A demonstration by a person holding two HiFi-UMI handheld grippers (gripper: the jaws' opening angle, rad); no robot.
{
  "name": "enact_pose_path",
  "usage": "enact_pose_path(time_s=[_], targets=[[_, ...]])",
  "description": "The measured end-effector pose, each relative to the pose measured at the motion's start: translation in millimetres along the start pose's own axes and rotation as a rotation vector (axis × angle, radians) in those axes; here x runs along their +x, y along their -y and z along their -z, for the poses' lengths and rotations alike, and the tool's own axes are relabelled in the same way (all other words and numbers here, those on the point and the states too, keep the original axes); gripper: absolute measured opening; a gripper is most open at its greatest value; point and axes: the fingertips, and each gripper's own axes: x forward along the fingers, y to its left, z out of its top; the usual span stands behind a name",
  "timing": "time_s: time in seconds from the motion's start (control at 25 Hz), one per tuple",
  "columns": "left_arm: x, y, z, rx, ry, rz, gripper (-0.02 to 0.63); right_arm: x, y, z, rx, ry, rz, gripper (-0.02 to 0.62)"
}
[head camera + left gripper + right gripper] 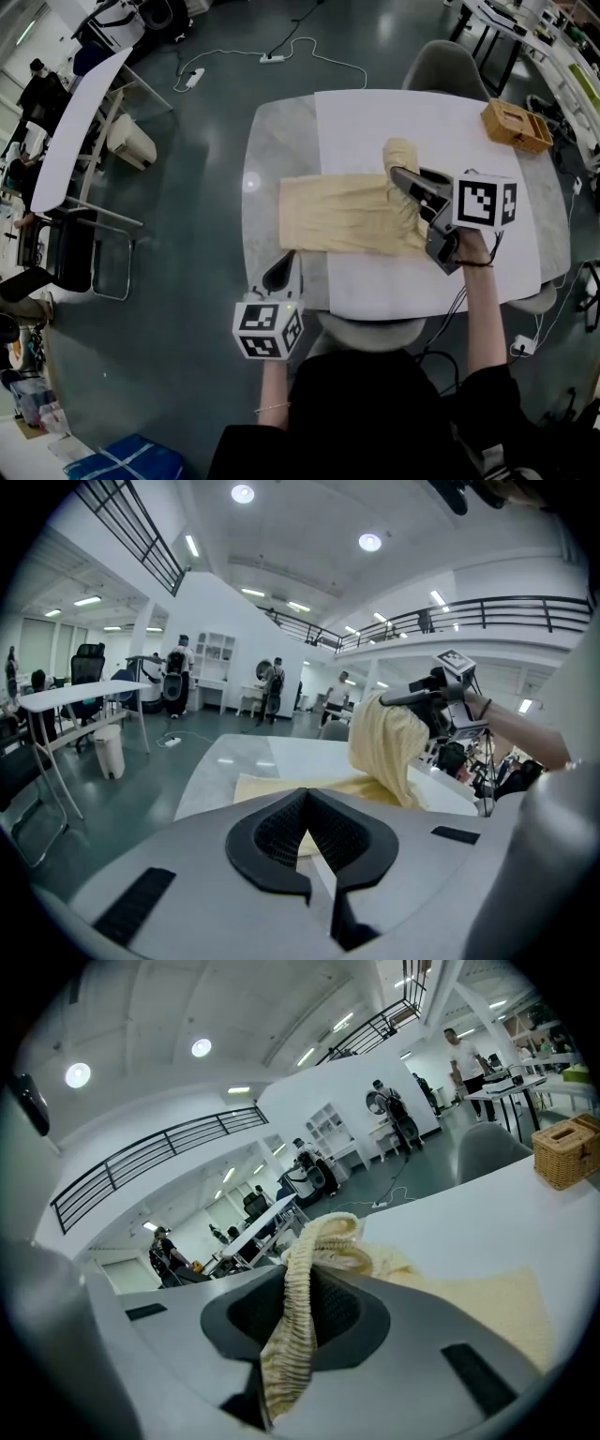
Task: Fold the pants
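At 7 o'clock of the table (267, 150), just off its near edge, left gripper (281, 274): jaws drawn together at the tips, nothing between them, aimed toward 12 o'clock.

Pants (342, 214) lie straight ahead of it, near but apart. Long axis runs 9 to 3 o'clock across the table. The 9 o'clock end lies flat, partly on bare marble, partly on the white sheet (422, 112). The left gripper is the nearer one to that flat end.

The 3 o'clock end is lifted off the sheet and bunched. Right gripper (398, 174) is clamped on it, ribbed elastic waistband pinched between the pads and hanging out in a thick strip.

Likely next: carry the lifted end toward 9 o'clock over the flat end, so the fold line would run 12 to 6.

Pants look: pale yellow, soft and thin, mostly smooth where flat, gathered folds under the lifted part.

Wicker basket (517, 127) at 2 o'clock, well apart.
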Motion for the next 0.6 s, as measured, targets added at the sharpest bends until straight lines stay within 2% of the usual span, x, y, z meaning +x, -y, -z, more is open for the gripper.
enact_pose_path(time_s=[0.24,0.6], targets=[[1,-26,5,-0.005,-0.014,0.008,0.008,45,-10,16,-0.009,-0.045,-0.003,0.071],[11,-31,18,-0.036,-0.05,-0.004,0.008,82,-16,29,-0.032,-0.114,-0.015,0.071]])
